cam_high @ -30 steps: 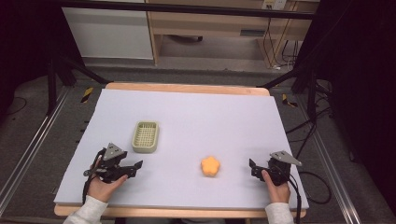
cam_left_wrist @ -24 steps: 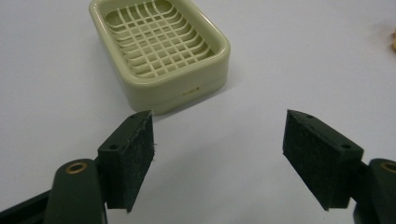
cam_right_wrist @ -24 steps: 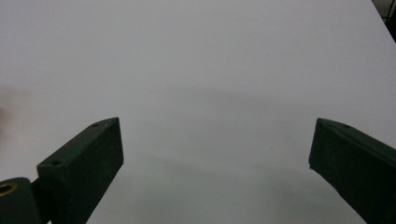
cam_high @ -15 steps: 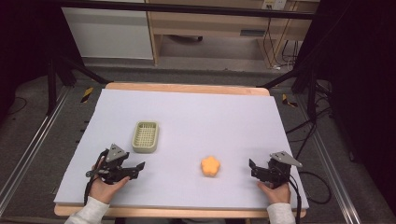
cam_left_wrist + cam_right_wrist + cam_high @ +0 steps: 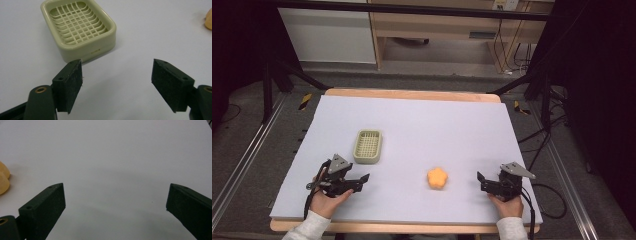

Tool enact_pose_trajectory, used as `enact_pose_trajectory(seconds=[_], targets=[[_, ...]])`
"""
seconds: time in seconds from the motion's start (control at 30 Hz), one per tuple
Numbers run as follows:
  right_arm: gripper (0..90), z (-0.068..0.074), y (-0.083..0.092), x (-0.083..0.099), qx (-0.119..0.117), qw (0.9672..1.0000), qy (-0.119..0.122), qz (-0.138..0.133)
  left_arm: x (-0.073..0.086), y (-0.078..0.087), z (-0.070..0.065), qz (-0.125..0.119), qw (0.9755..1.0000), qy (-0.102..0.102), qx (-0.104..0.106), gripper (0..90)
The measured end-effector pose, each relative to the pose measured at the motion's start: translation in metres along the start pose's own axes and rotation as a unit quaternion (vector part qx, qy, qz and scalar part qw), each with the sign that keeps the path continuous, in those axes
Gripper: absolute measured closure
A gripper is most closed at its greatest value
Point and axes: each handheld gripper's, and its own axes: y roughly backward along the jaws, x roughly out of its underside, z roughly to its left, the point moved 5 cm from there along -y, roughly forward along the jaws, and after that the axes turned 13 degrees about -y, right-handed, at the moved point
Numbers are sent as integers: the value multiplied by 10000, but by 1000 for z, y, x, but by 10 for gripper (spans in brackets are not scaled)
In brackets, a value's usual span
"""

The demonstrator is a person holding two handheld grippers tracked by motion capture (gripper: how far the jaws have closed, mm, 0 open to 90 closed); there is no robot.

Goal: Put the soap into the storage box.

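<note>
High view says it all really: both tongs are parked low at the near edge of the table (image 5: 412, 115), nothing gripped. Left tongs (image 5: 362, 181) have just been opening, gap bare, the soap dish (image 5: 368, 146) sat just ahead. Right tongs (image 5: 482, 181) are spread wide, the orange soap (image 5: 437, 177) resting off to their left, probably so either can be reached.
</note>
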Motion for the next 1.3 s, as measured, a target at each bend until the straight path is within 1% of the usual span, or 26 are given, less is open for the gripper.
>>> enact_pose_trajectory(seconds=[0.1,0.23,0.3,0.37,0.43,0.5,0.53,0.57,0.7,0.77,0.9,0.97,1.03,1.13,1.3], targets=[[52,1,0,0,-24,10000,3,-7,-4,-1,-4,-24,10000,-2,57,247],[56,0,-1,0,38,10000,54,11,-10,-4,-9,-59,9999,-44,109,247],[57,1,-1,0,49,10000,70,24,-12,-5,-11,-45,9999,-101,119,246],[61,1,-1,0,45,10000,59,38,-13,-7,-13,-59,9999,-97,120,242],[64,1,-1,1,59,9999,74,34,-14,-7,-14,-27,9998,-153,119,240],[64,2,-1,1,61,10000,53,48,-16,-8,-16,-58,9998,-126,122,235],[65,2,-1,1,68,9999,56,49,-17,-7,-16,-48,9998,-146,111,230],[66,2,-1,1,75,9999,52,50,-19,-8,-18,-81,9998,-130,121,228],[67,2,-1,1,102,9999,101,50,-23,-8,-21,-80,9996,-213,172,224],[67,2,-1,1,117,9999,114,43,-25,-10,-24,-90,9996,-204,192,224],[67,1,-2,1,117,9999,113,54,-28,-12,-27,-44,9993,-283,237,224],[67,1,-2,1,122,9998,128,42,-29,-12,-29,-65,9993,-262,265,224],[67,1,-2,1,127,9998,131,46,-30,-13,-30,-32,9991,-312,296,224],[66,1,-2,1,135,9998,122,45,-34,-13,-30,-60,9991,-304,284,223],[66,1,-2,1,147,9998,130,47,-43,-15,-34,-85,9987,-386,325,219]])
